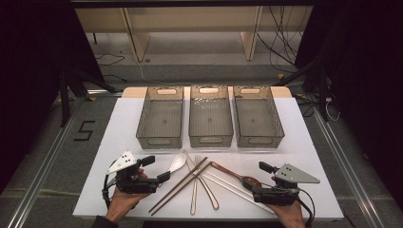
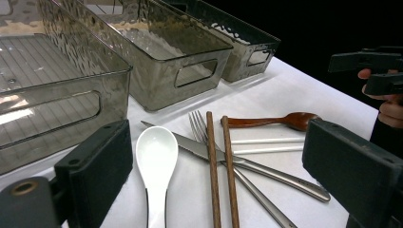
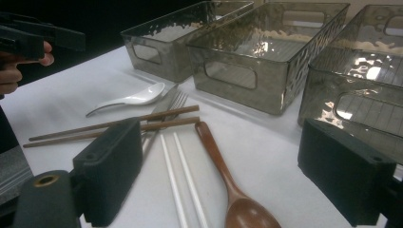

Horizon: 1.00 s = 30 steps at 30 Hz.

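Lengthwise toward the bins, white spoon [image 1: 177, 164], bowl farthest; both grippers released.

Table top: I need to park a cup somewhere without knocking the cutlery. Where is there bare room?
Bare white table lies left of the left bin, and right of the right bin. The front middle is crowded: white spoon, brown chopsticks, fork, wooden spoon, between the open left gripper and right gripper.
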Each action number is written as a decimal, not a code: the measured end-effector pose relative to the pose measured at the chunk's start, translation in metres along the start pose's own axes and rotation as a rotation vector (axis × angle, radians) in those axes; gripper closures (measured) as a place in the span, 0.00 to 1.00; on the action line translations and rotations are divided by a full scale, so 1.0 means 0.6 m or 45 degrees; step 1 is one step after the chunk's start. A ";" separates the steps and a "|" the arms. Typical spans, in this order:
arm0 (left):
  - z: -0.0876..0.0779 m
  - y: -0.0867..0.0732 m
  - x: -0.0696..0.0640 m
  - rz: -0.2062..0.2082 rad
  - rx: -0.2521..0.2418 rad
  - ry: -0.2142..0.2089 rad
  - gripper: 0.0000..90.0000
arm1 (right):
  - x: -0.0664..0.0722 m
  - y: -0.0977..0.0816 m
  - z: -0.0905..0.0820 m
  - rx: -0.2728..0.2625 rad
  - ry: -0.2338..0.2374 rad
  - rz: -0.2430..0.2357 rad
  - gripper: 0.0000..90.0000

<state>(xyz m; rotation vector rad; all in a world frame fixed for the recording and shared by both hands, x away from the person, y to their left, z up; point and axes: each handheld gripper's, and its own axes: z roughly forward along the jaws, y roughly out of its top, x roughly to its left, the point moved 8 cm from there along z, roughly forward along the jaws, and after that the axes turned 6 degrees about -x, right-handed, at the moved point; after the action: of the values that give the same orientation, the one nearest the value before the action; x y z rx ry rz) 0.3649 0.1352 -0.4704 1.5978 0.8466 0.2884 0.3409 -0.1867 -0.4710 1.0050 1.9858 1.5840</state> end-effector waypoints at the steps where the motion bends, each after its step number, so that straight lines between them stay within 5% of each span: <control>1: 0.000 0.000 0.000 -0.002 0.001 0.001 0.10 | 0.000 0.000 0.000 0.002 0.000 -0.001 0.18; 18: 0.014 0.002 0.004 -0.022 0.110 0.030 0.12 | 0.001 -0.001 0.001 0.019 -0.006 -0.013 0.18; 30: 0.026 -0.001 0.002 0.044 0.269 0.086 0.14 | 0.001 -0.002 0.001 0.022 -0.007 -0.008 0.18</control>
<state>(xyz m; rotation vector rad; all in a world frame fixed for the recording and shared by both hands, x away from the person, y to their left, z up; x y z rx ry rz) 0.3749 0.1244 -0.4749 1.8093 0.9259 0.2860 0.3408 -0.1859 -0.4722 1.0074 2.0006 1.5613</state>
